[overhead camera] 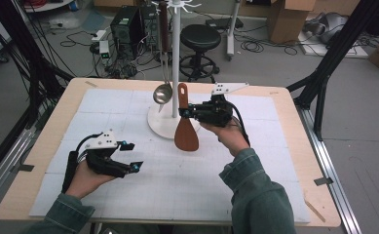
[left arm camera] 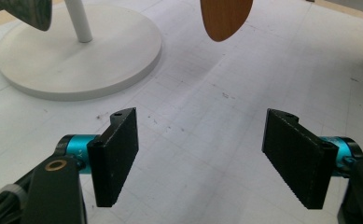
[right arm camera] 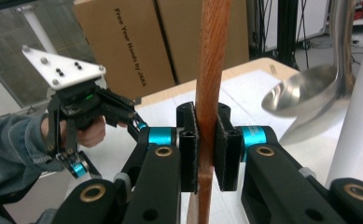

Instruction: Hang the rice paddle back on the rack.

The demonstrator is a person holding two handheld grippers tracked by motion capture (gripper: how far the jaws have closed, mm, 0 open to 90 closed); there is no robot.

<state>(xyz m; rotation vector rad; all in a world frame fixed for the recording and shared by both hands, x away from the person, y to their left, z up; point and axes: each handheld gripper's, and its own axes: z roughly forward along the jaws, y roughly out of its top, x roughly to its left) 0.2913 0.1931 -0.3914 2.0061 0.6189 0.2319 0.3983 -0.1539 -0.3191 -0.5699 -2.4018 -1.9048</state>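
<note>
A wooden spatula (overhead camera: 186, 132) hangs upright above the white mat, blade down, next to the white rack stand (overhead camera: 176, 58). My right gripper (overhead camera: 184, 113) is shut on its handle, and in the right gripper view the pads (right arm camera: 188, 149) press on both sides of the handle (right arm camera: 214, 56). My left gripper (overhead camera: 133, 156) rests low over the mat at the front left, open with nothing between its jaws. In the left gripper view the gripper (left arm camera: 200, 140) stands wide over bare mat, and the spatula blade (left arm camera: 226, 16) hangs beyond it.
A steel ladle (overhead camera: 162, 92) hangs from the rack beside the spatula, its bowl (right arm camera: 305, 93) close to my right gripper. The rack's round base (left arm camera: 76, 56) sits at the mat's back centre. Cardboard boxes, a stool and cables lie beyond the table.
</note>
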